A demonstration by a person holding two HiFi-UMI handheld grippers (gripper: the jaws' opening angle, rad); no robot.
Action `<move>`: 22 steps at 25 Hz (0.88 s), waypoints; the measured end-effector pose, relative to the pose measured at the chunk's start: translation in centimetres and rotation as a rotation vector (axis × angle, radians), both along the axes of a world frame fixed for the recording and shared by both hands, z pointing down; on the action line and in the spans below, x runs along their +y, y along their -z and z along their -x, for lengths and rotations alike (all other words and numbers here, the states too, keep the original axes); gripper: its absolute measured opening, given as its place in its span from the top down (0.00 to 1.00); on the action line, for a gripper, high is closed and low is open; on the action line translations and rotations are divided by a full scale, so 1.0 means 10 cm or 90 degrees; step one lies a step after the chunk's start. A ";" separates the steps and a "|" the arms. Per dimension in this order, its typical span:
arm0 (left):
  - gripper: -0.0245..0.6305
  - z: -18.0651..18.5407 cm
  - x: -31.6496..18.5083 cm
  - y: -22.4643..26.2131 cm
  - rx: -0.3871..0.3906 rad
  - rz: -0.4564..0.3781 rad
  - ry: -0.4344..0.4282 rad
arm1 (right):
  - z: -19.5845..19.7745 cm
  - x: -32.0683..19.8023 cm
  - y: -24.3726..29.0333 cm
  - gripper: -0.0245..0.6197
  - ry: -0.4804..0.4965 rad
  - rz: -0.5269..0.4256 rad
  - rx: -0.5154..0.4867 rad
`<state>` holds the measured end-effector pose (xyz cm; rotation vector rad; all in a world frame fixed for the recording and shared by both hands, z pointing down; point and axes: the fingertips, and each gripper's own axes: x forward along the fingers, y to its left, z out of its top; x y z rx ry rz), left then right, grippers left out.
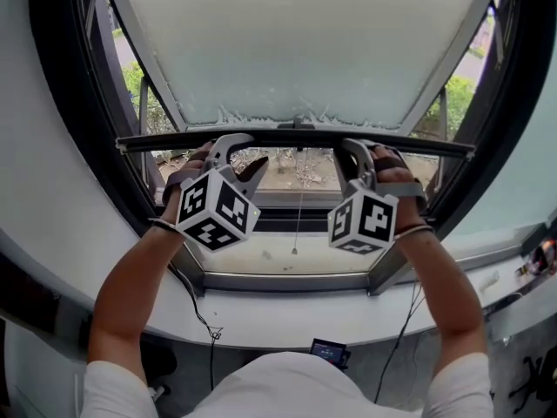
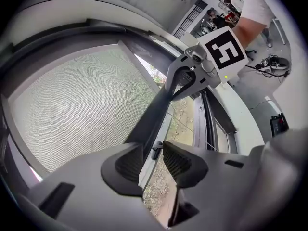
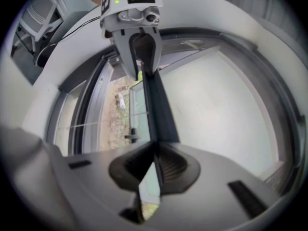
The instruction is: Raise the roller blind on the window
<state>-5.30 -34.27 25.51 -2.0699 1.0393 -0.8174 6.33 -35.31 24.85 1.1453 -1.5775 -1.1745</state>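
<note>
Blind [image 1: 300, 42]: is hanging low over the window [image 1: 291, 171], with its bottom bar [image 1: 296, 138] lying level between both grippers. The cloth is probably at risk of winding crooked if one end is lifting faster than the other.
Bar: is likely at risk of slipping free on the looser side and dropping at that end.
Right gripper [image 3: 155, 161]: is pinching the bar, with its jaws standing narrow.
Left gripper [image 2: 153, 154]: is holding its jaws slightly apart around the bar, with daylight showing beside one pad. This is probably the weaker hold.
Roller: is lying beyond the top edge of the head view, so how the cloth is winding cannot be told.
Cord [image 1: 298, 216]: is dangling below the bar, with its upper end hiding behind it.
</note>
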 end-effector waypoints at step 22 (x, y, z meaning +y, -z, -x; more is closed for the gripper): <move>0.75 0.01 -0.02 0.61 -0.002 -0.076 -0.007 | 0.00 -0.01 0.61 0.90 -0.001 -0.066 0.007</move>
